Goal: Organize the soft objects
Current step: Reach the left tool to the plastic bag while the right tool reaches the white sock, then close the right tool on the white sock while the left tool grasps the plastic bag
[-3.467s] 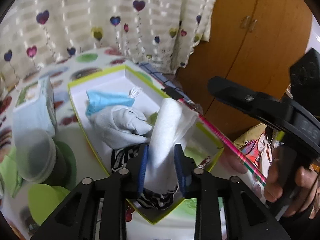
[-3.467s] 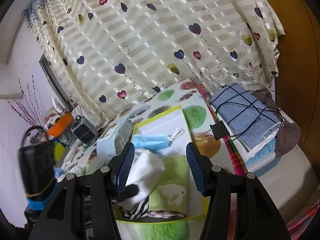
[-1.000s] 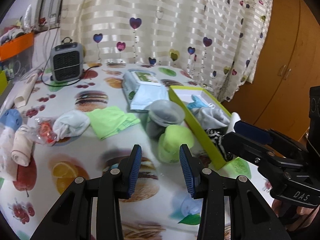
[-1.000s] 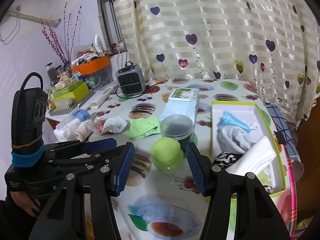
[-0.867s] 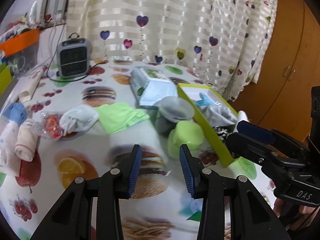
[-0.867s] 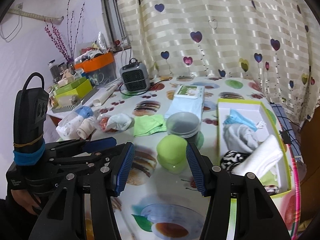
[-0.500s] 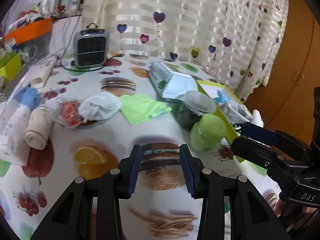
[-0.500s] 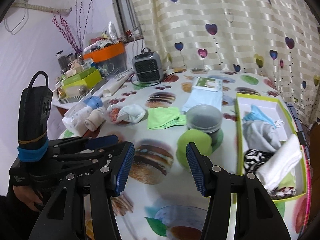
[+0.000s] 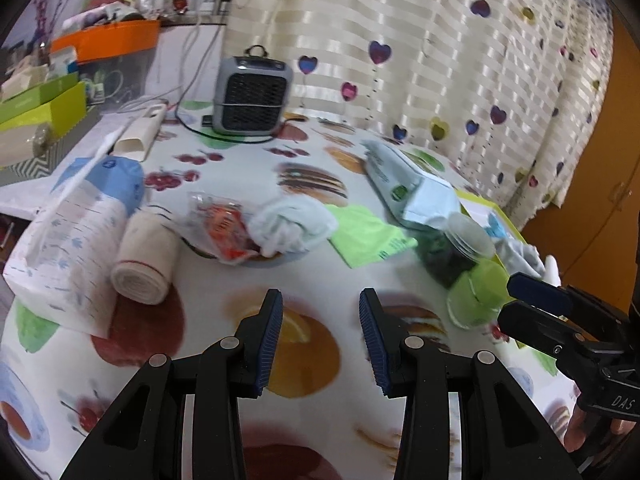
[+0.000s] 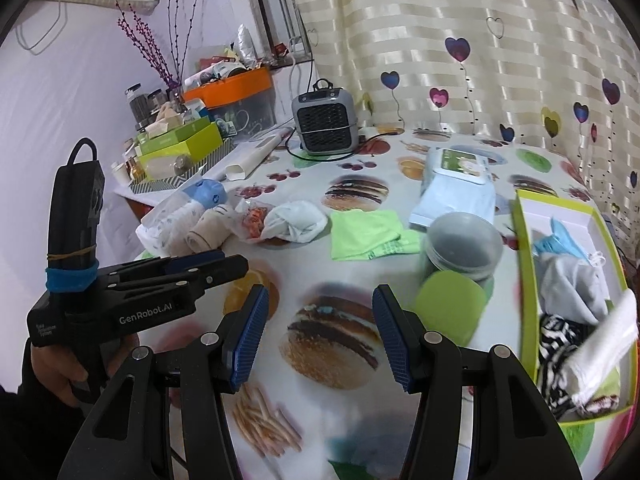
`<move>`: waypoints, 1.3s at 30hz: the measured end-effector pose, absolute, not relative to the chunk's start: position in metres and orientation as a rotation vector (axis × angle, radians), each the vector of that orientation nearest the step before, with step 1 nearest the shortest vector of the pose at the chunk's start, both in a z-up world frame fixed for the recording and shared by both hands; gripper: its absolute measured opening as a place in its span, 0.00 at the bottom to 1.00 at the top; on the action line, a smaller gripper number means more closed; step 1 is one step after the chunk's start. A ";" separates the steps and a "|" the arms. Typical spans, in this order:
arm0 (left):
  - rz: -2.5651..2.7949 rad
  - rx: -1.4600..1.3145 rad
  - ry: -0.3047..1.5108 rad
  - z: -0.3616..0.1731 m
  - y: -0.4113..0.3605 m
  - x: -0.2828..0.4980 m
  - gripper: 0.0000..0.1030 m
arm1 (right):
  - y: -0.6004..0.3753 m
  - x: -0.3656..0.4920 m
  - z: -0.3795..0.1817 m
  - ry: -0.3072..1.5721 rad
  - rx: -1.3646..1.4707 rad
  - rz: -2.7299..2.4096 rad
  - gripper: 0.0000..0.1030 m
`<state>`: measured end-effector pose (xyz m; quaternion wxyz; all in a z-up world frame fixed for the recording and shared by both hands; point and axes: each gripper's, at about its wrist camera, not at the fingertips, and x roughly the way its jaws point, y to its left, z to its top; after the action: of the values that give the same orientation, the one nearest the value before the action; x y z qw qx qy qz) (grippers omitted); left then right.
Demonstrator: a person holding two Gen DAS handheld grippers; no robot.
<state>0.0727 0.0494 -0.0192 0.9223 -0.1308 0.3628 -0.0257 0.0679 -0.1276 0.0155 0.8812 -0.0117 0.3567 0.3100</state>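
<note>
Loose soft things lie mid-table: a white bundled cloth, a flat green cloth and a beige rolled bandage. My left gripper hangs open over the printed tablecloth, short of them, with nothing between its fingers. My right gripper is open and empty too, above a burger print. The lime-rimmed box at the right holds a blue mask, a grey cloth, a zebra-print piece and a white rolled towel.
A dark jar and a green tub stand beside the box. A wipes pack and a grey heater with its cable sit further back. A tissue pack and a crinkly bag lie left.
Both grippers have swung left, away from the box and toward the loose items. The left one, earlier shut on the white towel over the box, is now open and empty.
</note>
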 end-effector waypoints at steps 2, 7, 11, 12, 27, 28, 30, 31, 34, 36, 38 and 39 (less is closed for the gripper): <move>-0.037 -0.280 0.739 -0.019 0.059 0.075 0.39 | -0.120 0.073 0.016 0.743 -0.030 0.654 0.53; -0.005 -0.291 0.725 -0.017 0.077 0.080 0.40 | -0.088 0.094 0.015 0.737 -0.042 0.690 0.53; 0.021 -0.296 0.719 -0.017 0.091 0.082 0.40 | -0.066 0.118 0.008 0.751 -0.042 0.703 0.53; 0.029 -0.297 0.718 -0.017 0.096 0.082 0.40 | -0.060 0.127 0.005 0.763 -0.036 0.697 0.53; 0.063 -0.300 0.722 -0.021 0.119 0.105 0.43 | -0.019 0.192 -0.040 0.888 -0.003 0.678 0.54; 0.062 -0.297 0.724 -0.021 0.119 0.106 0.43 | -0.018 0.193 -0.042 0.902 0.004 0.691 0.53; 0.061 -0.292 0.727 -0.022 0.118 0.110 0.43 | -0.016 0.191 -0.044 0.919 0.006 0.703 0.53; 0.061 -0.291 0.730 -0.022 0.118 0.112 0.43 | -0.015 0.190 -0.044 0.917 0.003 0.705 0.44; 0.067 -0.287 0.733 -0.022 0.118 0.117 0.43 | -0.015 0.183 -0.038 0.890 -0.037 0.704 0.26; 0.067 -0.286 0.735 -0.022 0.118 0.119 0.44 | -0.021 0.177 -0.030 0.854 -0.035 0.690 0.25; 0.067 -0.279 0.739 -0.022 0.116 0.123 0.44 | -0.029 0.173 -0.021 0.824 -0.017 0.682 0.25; 0.068 -0.277 0.742 -0.022 0.116 0.125 0.44 | -0.032 0.171 -0.017 0.813 -0.012 0.680 0.25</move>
<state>0.1249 0.1158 -0.0222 0.9220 -0.1349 0.3614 0.0332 0.1713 -0.0325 -0.0167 0.8629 -0.0055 0.3876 0.3243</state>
